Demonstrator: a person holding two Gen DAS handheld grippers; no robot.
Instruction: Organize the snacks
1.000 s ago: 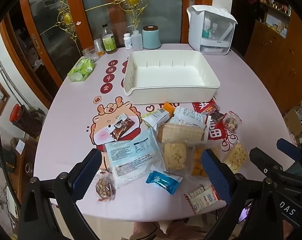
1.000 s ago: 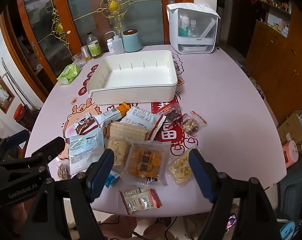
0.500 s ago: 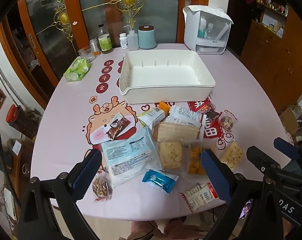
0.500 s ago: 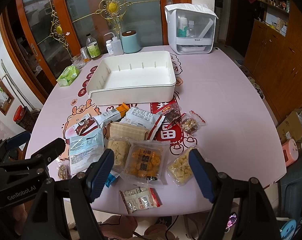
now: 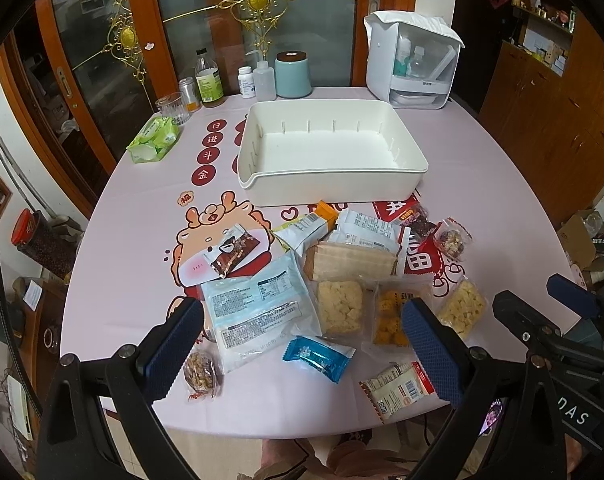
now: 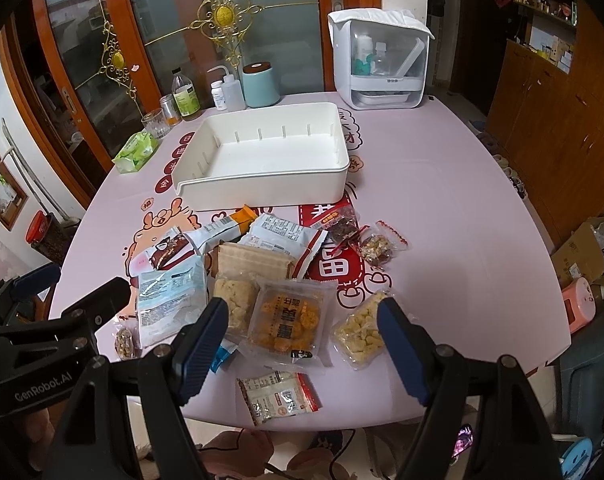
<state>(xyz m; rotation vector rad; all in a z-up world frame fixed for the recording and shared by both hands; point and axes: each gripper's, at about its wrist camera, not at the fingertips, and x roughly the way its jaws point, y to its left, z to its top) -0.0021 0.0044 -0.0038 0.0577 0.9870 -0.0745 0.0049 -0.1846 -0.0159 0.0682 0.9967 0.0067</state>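
Observation:
Several snack packets lie in a heap near the front of the pink round table (image 5: 126, 264). Among them are a pale blue packet (image 5: 258, 308), a blue candy (image 5: 317, 356), an orange puff pack (image 6: 290, 320) and a small red-and-white sachet (image 6: 280, 396). Behind the heap stands an empty white bin (image 5: 333, 184), also in the right wrist view (image 6: 262, 192). My left gripper (image 5: 302, 312) hovers open above the blue packet and candy, holding nothing. My right gripper (image 6: 302, 306) hovers open over the orange puff pack, also empty. Each gripper shows at the edge of the other's view.
A green tissue pack (image 5: 154, 140), a glass (image 5: 172, 104), bottles, a teal canister (image 5: 293, 74) and a white appliance (image 5: 413, 64) line the table's far edge. Wooden cabinets stand to the right. The table's front edge is just under both grippers.

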